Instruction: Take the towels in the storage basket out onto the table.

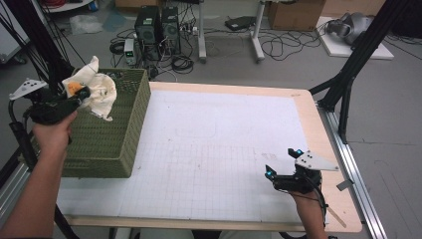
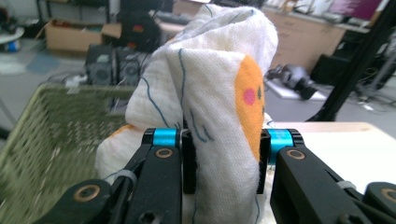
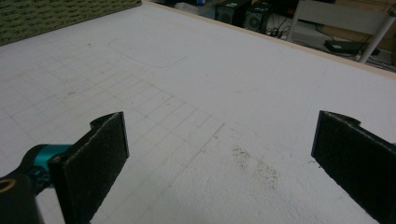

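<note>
A bunched white cloth (image 1: 97, 85) with orange and blue print hangs above the green woven basket (image 1: 124, 129) at the table's left. My left gripper (image 1: 84, 92) is shut on that cloth. In the left gripper view the cloth (image 2: 219, 102) is pinched between the two pads and rises above them, with the basket (image 2: 51, 126) behind at the left. My right gripper (image 1: 280, 164) rests near the table's front right corner with its jaws wide apart. In the right gripper view the right gripper (image 3: 219, 158) has nothing but the gridded white mat (image 3: 196, 84) between its pads.
The gridded white mat (image 1: 219, 144) covers most of the wooden table. Black frame posts (image 1: 358, 55) stand at the right edge, and computer towers (image 1: 158, 30) and cables lie on the floor beyond the far edge. A basket corner (image 3: 56, 16) shows far off in the right gripper view.
</note>
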### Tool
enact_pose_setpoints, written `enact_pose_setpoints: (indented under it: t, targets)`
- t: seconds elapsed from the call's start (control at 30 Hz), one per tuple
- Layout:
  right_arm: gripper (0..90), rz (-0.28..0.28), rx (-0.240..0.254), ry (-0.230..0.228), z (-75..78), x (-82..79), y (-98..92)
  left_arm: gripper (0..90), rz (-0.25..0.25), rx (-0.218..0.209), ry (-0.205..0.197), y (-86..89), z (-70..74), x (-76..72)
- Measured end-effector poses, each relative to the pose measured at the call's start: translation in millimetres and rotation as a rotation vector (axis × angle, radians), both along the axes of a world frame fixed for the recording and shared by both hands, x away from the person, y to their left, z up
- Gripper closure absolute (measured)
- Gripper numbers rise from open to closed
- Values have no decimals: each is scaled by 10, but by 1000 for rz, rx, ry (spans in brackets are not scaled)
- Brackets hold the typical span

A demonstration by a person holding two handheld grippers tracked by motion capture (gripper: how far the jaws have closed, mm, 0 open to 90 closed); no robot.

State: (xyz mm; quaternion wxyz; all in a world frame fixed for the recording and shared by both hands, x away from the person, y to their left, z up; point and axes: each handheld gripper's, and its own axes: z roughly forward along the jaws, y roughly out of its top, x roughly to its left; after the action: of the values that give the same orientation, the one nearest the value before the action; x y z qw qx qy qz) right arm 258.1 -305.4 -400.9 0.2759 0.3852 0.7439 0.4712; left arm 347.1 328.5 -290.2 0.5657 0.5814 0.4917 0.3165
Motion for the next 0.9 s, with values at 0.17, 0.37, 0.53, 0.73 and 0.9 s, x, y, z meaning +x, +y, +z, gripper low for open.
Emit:
enact_pose_setpoints:
  t: [0.17,0.37,0.53,0.73,0.9]
  targets:
    - [30,2,-1,-2,9,-6,12,738,-83,1,-57,-210,153,-85]
    - [29,2,1,-2,14,-8,10,738,-213,11,-99,-598,231,-132]
    - [30,1,2,-4,17,-10,5,738,-309,31,-99,-959,188,-114]
    - [30,-2,-1,0,14,-6,1,737,-450,33,-100,-1453,61,-110]
    - [43,1,-2,1,22,-9,-5,736,-559,56,-61,-1889,-132,-62]
